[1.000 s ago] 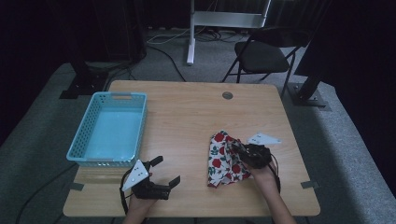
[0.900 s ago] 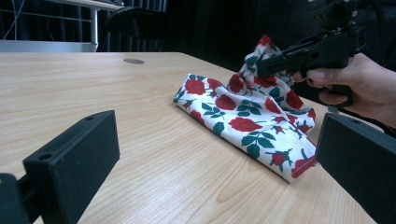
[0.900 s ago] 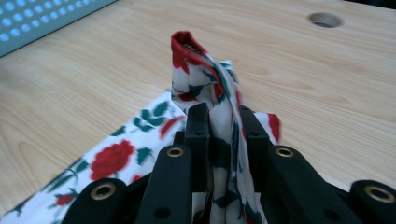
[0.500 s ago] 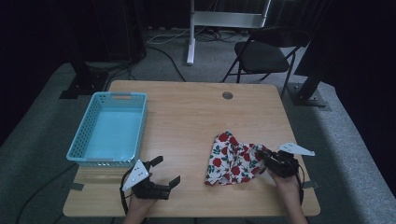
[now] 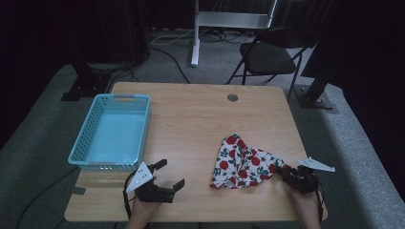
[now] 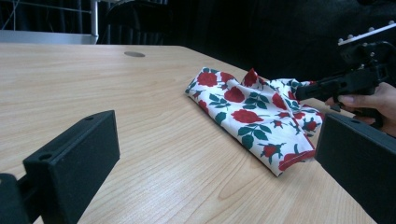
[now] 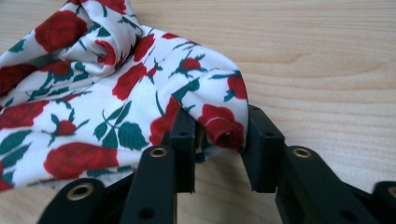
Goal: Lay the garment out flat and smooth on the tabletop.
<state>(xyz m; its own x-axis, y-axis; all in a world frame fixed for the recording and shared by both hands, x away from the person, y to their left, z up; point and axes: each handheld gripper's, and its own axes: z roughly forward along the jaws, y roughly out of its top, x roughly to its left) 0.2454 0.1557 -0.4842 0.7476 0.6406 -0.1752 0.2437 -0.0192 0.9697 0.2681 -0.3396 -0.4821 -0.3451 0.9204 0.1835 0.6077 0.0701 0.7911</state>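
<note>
Rose-print cloth [image 5: 244,162] lies crumpled on the wooden desk [image 5: 191,119], toward the right front area, white with red roses and green leaves. No brand, label or legible writing is visible on the cloth, the basket, the desk or either gripper.

Container: one light-blue perforated plastic basket [image 5: 95,125] stands at the left of the desk, well apart from the cloth. Its floor is bare; nothing lies inside it.

Right gripper [image 5: 285,172] sits at the cloth's right edge, held by a hand [image 5: 305,202] at the desk's front right corner. In the right gripper view, a rolled hem corner of the cloth [image 7: 116,88] sits between the two black jaws, which are partly parted around it; whether they are actually pinching the fabric cannot be determined.

Left gripper [image 5: 169,174] rests near the front edge of the desk, just in front of the basket and well apart from the cloth. Its jaws stand wide apart with nothing between them. The left gripper view shows the cloth [image 6: 252,109] beyond those jaws.

A round grommet hole [image 5: 232,97] is set near the desk's far edge. A folding chair [image 5: 267,55] stands on the floor beyond the desk.
</note>
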